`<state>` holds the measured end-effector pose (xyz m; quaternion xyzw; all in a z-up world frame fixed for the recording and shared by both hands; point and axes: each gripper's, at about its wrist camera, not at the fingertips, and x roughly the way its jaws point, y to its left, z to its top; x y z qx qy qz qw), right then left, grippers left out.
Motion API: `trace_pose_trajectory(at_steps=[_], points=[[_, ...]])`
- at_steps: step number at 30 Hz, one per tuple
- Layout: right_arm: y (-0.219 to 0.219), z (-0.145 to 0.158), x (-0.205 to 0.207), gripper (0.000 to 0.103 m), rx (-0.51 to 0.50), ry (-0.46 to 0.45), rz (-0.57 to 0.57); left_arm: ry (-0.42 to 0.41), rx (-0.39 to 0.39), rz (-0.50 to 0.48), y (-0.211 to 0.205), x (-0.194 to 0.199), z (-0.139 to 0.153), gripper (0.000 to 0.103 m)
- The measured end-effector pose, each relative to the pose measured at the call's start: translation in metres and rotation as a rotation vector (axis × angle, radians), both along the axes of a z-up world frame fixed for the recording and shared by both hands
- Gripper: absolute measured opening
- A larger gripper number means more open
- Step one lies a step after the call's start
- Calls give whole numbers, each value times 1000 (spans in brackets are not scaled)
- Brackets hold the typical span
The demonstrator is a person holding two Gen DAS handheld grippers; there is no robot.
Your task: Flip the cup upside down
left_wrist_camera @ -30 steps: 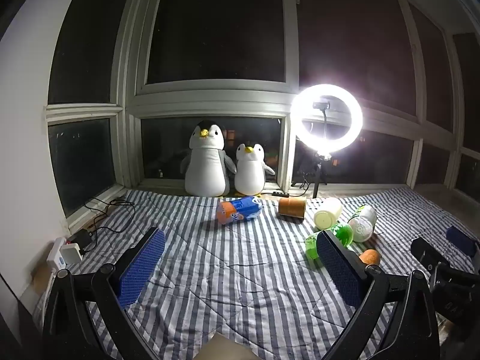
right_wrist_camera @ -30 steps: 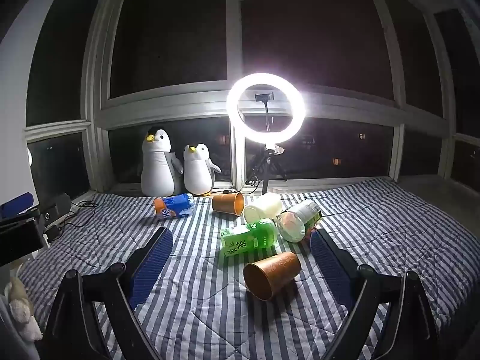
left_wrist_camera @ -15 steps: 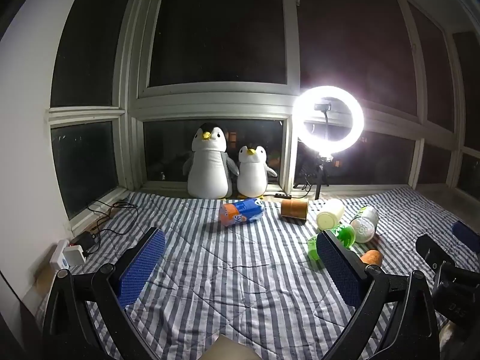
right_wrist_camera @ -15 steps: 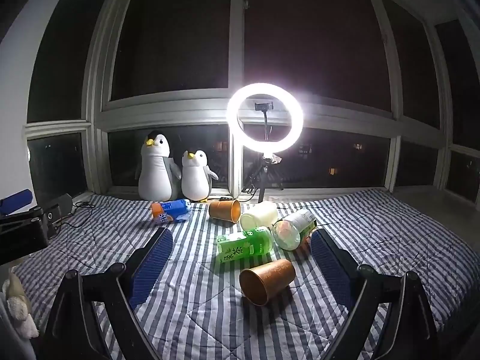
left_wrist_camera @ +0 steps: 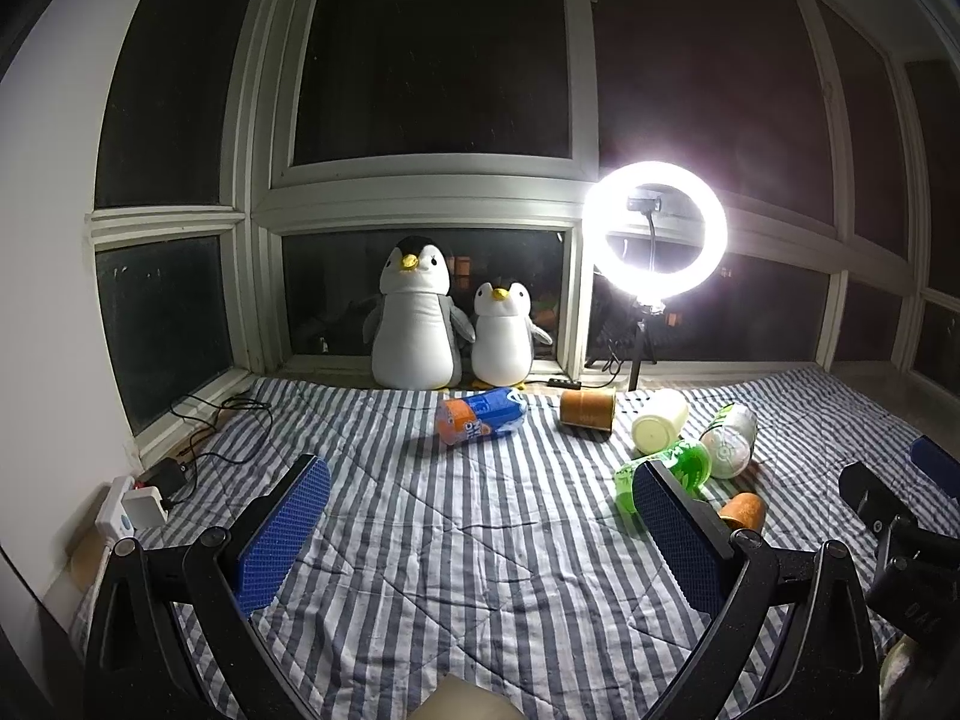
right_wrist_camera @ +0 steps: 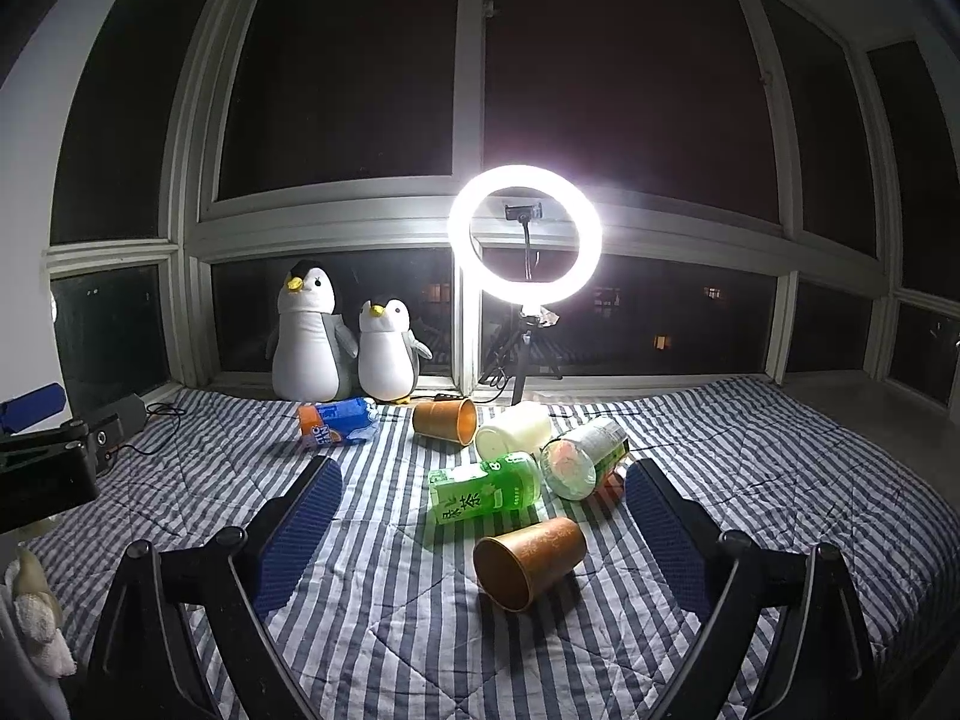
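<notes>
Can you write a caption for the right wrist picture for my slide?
Open right gripper faces a brown paper cup lying sideways on the striped blanket.

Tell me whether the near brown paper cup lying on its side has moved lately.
No. The brown paper cup keeps its place beside the green bottle; only the camera shifted.

Matt paper cup (right_wrist_camera: 528,561) on quilted striped cloth bedspread (right_wrist_camera: 390,618)
</notes>
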<state>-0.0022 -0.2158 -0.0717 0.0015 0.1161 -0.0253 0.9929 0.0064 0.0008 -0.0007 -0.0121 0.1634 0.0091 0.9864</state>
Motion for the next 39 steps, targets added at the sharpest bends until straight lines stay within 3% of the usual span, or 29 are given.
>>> trace_pose_trajectory(at_steps=[39], points=[[-13, 5, -1, 94, 12, -4, -24, 14, 13, -41, -18, 13, -4, 102]])
